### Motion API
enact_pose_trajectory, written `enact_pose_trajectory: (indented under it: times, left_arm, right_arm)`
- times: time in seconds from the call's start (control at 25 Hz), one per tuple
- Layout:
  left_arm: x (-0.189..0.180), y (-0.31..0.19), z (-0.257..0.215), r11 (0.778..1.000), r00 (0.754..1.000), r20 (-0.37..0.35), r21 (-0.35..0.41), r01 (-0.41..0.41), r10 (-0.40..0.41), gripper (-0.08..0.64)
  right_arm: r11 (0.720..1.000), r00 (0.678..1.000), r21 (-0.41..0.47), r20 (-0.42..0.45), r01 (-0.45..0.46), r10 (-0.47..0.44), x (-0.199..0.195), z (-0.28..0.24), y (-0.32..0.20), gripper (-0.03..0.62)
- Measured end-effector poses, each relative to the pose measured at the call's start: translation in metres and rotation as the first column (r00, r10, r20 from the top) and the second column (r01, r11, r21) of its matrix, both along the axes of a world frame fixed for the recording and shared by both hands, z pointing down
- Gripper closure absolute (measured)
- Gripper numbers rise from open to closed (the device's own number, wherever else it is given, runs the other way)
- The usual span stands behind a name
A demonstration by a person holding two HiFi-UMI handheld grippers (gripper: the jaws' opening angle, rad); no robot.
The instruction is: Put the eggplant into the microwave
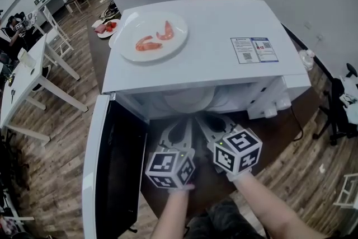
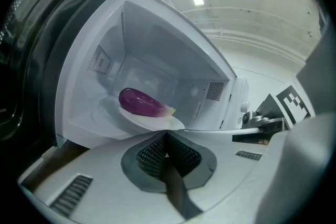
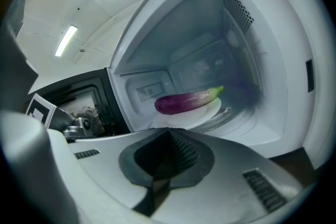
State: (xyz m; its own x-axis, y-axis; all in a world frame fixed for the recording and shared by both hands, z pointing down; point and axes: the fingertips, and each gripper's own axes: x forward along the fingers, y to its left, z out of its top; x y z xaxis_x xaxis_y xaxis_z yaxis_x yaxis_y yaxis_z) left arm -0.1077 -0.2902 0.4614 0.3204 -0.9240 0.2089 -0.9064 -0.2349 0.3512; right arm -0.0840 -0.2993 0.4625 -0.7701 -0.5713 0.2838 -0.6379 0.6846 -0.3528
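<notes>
Left tongs (image 2: 167, 135) and right tongs (image 3: 169, 131) sit side by side at the bottom of the frame, each clenched tight with nothing between its tips. Just beyond them, the purple eggplant (image 3: 186, 100) lies on a white plate (image 3: 211, 112) inside the microwave (image 1: 218, 25). Its door (image 1: 94, 165) stands open at lower left. On the microwave's top, upper centre, a second plate (image 1: 146, 24) carries shrimp (image 1: 150, 44).

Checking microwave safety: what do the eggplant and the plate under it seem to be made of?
Eggplant: smooth glossy purple skin fading to a green tip; real or a plastic replica, can't tell. Plate: plain white and smooth, likely glazed ceramic or plastic; no metal trim shows.
</notes>
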Motion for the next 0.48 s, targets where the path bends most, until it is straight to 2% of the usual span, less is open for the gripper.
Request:
enact_pose_trajectory:
  times: [0.48]
  left_arm:
    - [-0.006,-0.017,0.0,1.0,1.0,-0.013,-0.002,0.027,-0.027,0.558]
  right_arm:
    - [1.0,1.0,-0.011,0.017,-0.012,0.012,-0.005,0.0,-0.013,0.591]
